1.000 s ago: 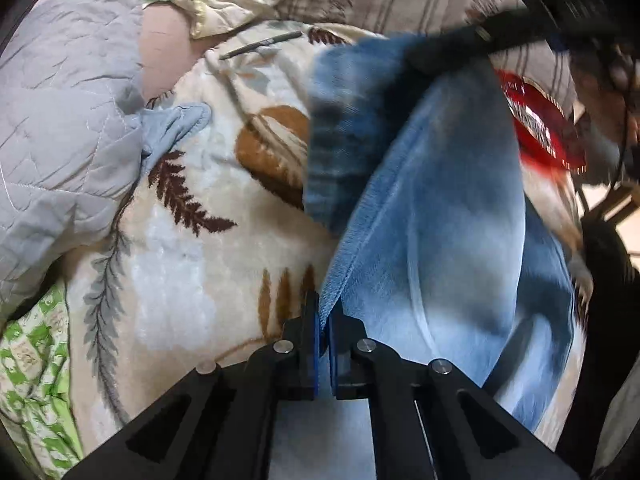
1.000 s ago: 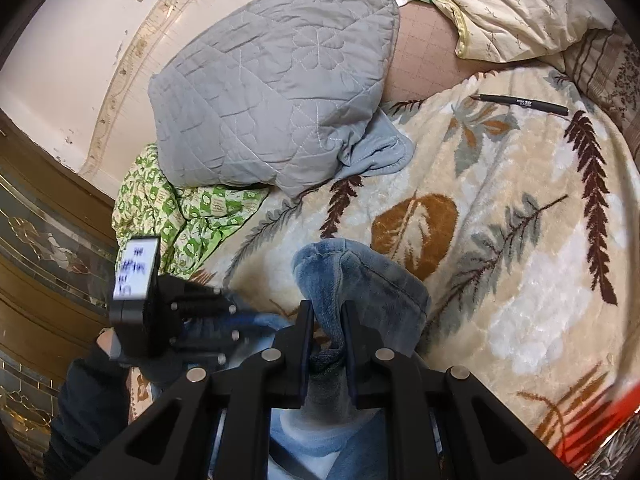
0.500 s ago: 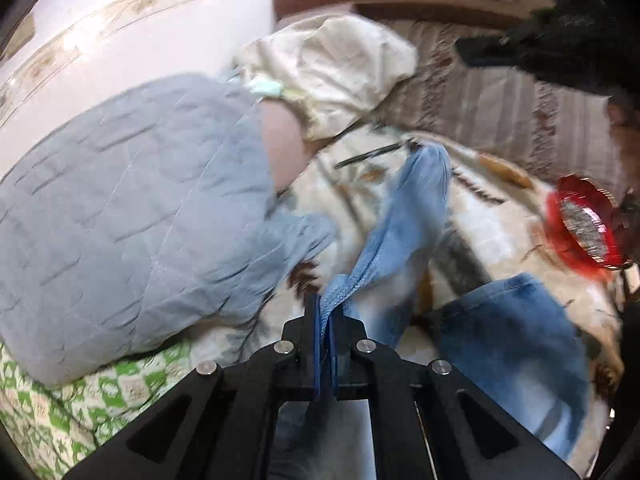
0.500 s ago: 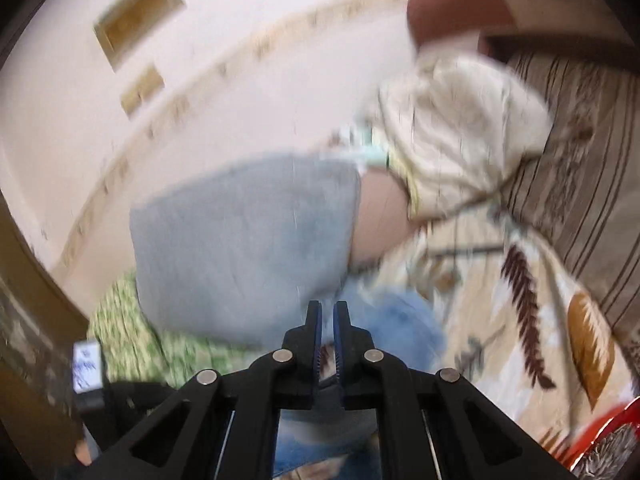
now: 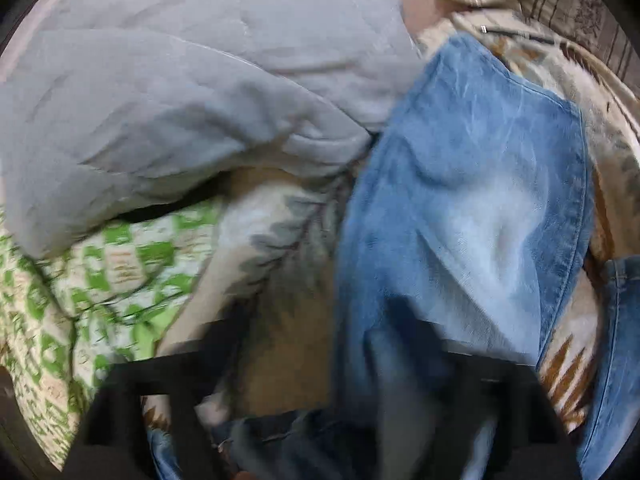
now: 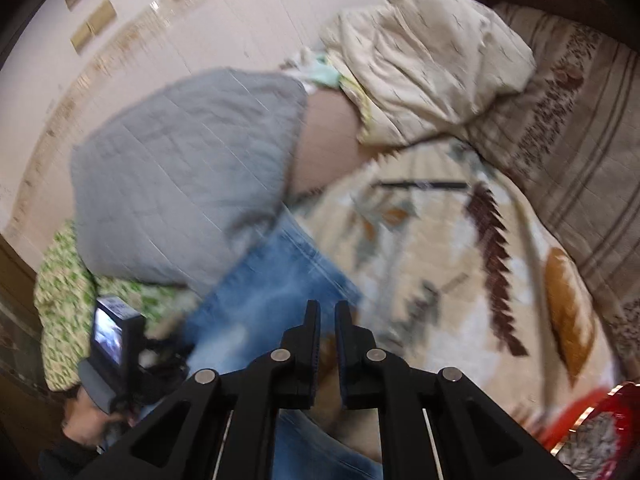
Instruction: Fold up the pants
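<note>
The blue jeans lie spread on the leaf-patterned blanket, one leg reaching up toward the grey quilt. They also show in the right wrist view, below and left of my fingers. My left gripper is a dark blur under the denim; its jaws cannot be made out. My right gripper stands slightly open with nothing between the jaws, just above the jeans' edge. The left gripper's body shows at lower left there.
A grey quilt lies at the back left, a green-patterned cloth beside it. A cream pillow and striped bedding lie at the back right. A black pen lies on the blanket. A red object sits at lower right.
The jeans leg swung over and came down flat on the blanket. My right gripper let go of the denim and its jaws parted. The left gripper dropped low and is blurred.
</note>
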Motion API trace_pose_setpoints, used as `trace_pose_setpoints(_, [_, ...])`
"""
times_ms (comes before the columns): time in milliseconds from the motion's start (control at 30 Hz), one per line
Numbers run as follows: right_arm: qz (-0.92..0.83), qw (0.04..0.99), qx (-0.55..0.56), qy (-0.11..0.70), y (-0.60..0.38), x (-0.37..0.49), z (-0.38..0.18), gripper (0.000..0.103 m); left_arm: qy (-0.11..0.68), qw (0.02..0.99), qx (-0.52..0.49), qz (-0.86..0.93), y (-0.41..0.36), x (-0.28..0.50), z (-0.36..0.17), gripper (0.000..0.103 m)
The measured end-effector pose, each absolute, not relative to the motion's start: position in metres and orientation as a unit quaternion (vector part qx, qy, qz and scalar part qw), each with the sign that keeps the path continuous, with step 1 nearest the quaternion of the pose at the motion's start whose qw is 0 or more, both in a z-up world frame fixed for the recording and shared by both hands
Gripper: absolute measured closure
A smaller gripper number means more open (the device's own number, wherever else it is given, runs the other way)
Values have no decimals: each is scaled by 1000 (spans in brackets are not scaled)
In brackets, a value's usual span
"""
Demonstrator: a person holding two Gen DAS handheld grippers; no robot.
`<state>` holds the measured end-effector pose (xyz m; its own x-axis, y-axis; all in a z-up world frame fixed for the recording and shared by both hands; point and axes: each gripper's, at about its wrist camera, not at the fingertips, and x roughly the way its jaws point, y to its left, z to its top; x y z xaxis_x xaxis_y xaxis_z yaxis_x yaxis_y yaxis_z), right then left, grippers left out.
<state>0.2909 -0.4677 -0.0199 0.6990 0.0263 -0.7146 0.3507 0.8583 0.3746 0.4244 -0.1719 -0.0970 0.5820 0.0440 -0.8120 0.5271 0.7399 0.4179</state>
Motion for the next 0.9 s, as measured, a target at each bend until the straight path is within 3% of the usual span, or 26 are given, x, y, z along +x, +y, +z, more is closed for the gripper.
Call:
trace_pose_setpoints(33, [-91, 886, 244, 383, -470, 285, -22, 69, 428, 832, 318, -153, -168, 417, -88, 12])
trace_pose_setpoints(67, [-88, 886, 241, 386, -469, 280, -24, 26, 428, 836, 302, -165, -162, 408, -78, 12])
trace_pose_setpoints(100, [-83, 889, 242, 380, -470, 272, -24, 11, 426, 840, 287, -175, -157, 397, -66, 12])
trace_pose_setpoints(133, [-80, 893, 241, 370, -469, 262, -24, 5, 423, 843, 277, -183, -154, 385, -56, 11])
trace_pose_setpoints(367, [-24, 880, 266, 393, -461, 204, -33, 5, 419, 816, 222, -329, -169, 286, -22, 8])
trace_pose_setpoints(700, [25, 816, 380, 435, -458, 173, -104, 7, 458, 776, 235, -364, -220, 250, -91, 8])
trace_pose_setpoints(800, [18, 801, 403, 442, -463, 180, -124, 20, 457, 782, 246, -345, -229, 260, -107, 8])
trace_pose_setpoints(900, [18, 786, 424, 449, -468, 189, -142, 24, 482, 779, 220, -335, -229, 277, -118, 8])
